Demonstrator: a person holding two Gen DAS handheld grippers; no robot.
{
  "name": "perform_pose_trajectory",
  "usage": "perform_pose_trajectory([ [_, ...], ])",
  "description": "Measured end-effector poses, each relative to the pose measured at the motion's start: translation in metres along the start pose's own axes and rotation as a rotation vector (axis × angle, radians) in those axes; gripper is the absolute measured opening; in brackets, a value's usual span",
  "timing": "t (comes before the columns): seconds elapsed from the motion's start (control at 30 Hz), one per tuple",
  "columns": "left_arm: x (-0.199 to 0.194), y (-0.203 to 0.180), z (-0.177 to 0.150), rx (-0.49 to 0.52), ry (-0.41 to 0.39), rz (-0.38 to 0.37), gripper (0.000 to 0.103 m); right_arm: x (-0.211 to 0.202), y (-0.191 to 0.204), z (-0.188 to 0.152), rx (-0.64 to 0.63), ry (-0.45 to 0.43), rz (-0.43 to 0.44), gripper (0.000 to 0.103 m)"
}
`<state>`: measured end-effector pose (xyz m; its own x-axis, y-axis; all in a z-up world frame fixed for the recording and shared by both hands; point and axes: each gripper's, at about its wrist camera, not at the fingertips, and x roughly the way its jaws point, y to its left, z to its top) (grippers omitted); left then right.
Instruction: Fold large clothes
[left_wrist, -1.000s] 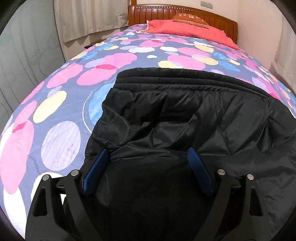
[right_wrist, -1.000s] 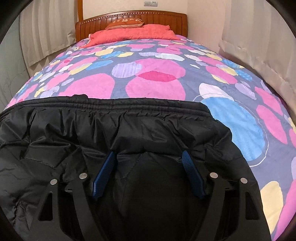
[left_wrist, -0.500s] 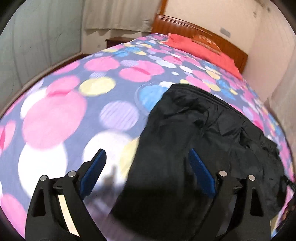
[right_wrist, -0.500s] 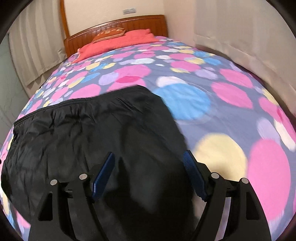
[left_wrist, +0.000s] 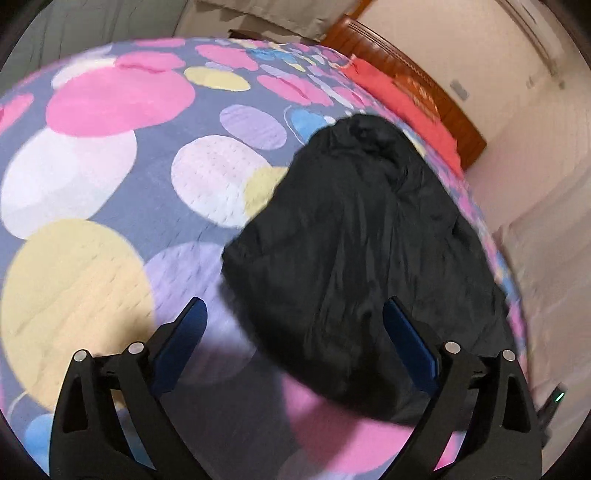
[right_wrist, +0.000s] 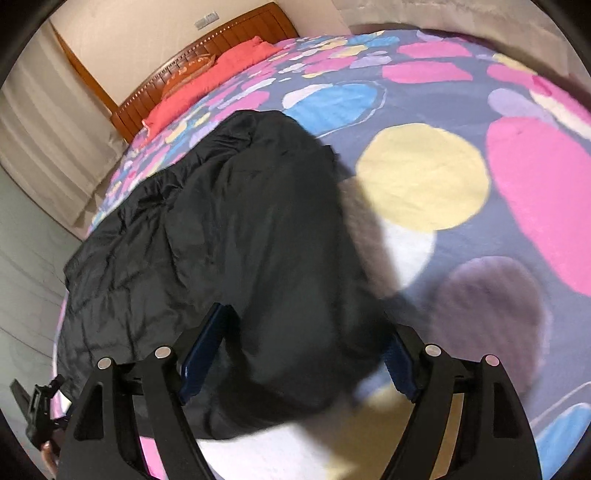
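A black jacket (left_wrist: 362, 240) lies on the spotted bed (left_wrist: 92, 177), frame centre, beyond both grippers' (left_wrist: 295, 325) (right_wrist: 306, 332) spread, empty fingers (left_wrist: 184, 332).

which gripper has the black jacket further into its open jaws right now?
The right gripper: the black padded jacket fills almost the whole gap between its fingers. At the left gripper, the jacket covers only the right part; spotted bedspread shows beside it.

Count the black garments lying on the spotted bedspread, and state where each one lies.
1. The black puffy padded jacket lies on the colourful spotted bedspread, near the foot end. Anything beneath it would be hidden.
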<state>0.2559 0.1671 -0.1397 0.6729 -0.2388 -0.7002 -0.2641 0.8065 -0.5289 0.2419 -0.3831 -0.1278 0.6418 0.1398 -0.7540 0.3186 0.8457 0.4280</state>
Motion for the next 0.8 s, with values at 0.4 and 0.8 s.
perform_pose_trajectory([
  [0.4, 0.008, -0.004, 0.01, -0.035, -0.028, -0.039, 0.021, -0.004, 0.004, -0.003, 0.04, -0.055, 0.056, 0.031],
  [0.8, -0.04, 0.017, -0.02, -0.046, -0.013, -0.045, 0.018, -0.041, -0.008, -0.038, 0.016, -0.042, 0.078, 0.028],
])
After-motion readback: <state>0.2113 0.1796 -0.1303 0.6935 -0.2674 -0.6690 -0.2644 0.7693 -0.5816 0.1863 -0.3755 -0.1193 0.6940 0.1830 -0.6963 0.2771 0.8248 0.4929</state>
